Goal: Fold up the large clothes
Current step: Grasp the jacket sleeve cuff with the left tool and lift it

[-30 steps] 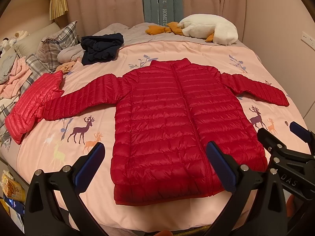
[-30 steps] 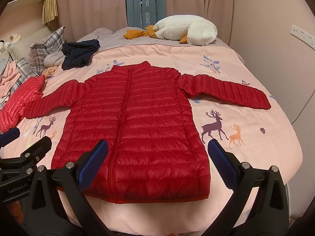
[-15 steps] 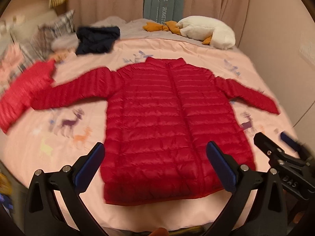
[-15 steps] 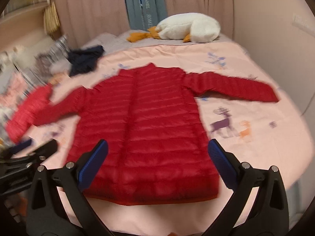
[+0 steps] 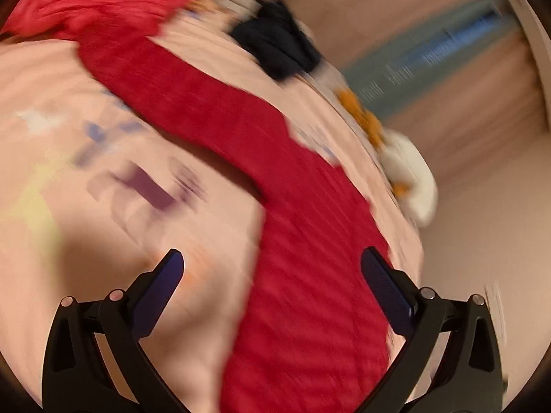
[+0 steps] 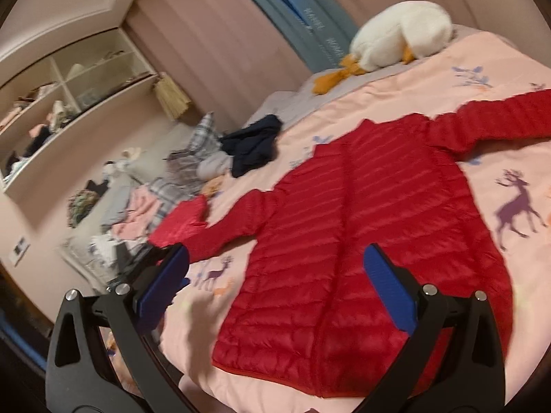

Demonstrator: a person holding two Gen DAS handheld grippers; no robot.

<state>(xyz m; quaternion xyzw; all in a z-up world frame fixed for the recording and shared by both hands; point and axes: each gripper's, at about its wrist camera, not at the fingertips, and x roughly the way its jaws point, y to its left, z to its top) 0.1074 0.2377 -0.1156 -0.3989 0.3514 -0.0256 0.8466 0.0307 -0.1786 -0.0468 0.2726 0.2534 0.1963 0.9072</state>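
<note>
A red puffer jacket point(image 6: 361, 234) lies flat on the pink deer-print bedcover point(image 6: 509, 296), front up, with both sleeves spread out. My right gripper point(image 6: 277, 258) hovers open over its hem end, with nothing between the fingers. The left wrist view is blurred and tilted. In it the jacket point(image 5: 310, 275) fills the lower middle, and its left sleeve point(image 5: 179, 96) runs up to the left. My left gripper point(image 5: 272, 261) is open and empty, low over the bedcover point(image 5: 103, 206) by the jacket's left side edge.
A second folded red jacket point(image 6: 182, 223) lies by the left sleeve's cuff. A navy garment point(image 6: 251, 144), plaid pillows point(image 6: 193, 158) and loose clothes crowd the bed's left. A white goose plush point(image 6: 399, 34) sits at the far end. Wall shelves point(image 6: 69, 103) hang on the left.
Both views have swung and tilted. The left gripper has dropped closer to the bed toward the jacket's left side. The right view has rolled leftward. Both grippers stay open.
</note>
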